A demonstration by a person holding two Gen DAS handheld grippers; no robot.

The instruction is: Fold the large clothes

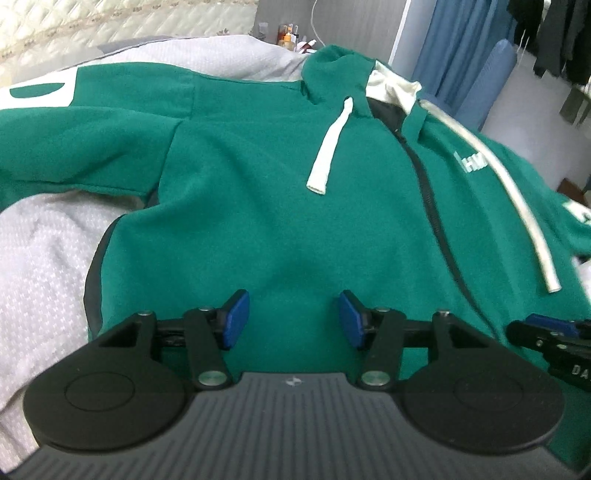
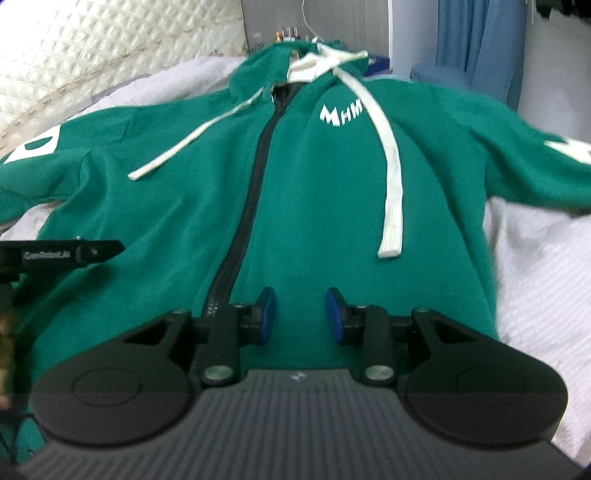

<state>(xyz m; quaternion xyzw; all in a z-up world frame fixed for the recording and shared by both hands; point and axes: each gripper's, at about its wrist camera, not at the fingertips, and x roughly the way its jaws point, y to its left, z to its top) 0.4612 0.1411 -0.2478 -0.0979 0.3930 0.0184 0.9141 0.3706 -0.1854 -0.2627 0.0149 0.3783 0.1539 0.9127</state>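
Note:
A green zip hoodie [image 1: 258, 184] lies front-up and spread flat on a bed, hood at the far end and sleeves out to both sides. It has a dark zipper [image 2: 255, 184], white drawstrings [image 2: 391, 184] and a white chest logo [image 2: 341, 114]. My left gripper [image 1: 293, 319] hovers low over the hoodie's lower front, left of the zipper, open, with only flat fabric seen past its blue pads [image 1: 236, 319]. My right gripper [image 2: 301, 315] is open over the lower front just right of the zipper. Each tool's black frame [image 1: 554, 343] shows at the edge of the other's view.
A pale textured bed cover [image 1: 44, 258] lies under the hoodie and shows on both sides. A quilted cream headboard [image 2: 92, 48] stands behind. Small bottles [image 1: 290, 35] sit past the hood. Blue curtains [image 1: 454, 48] and hanging dark clothes [image 1: 554, 37] are at the far right.

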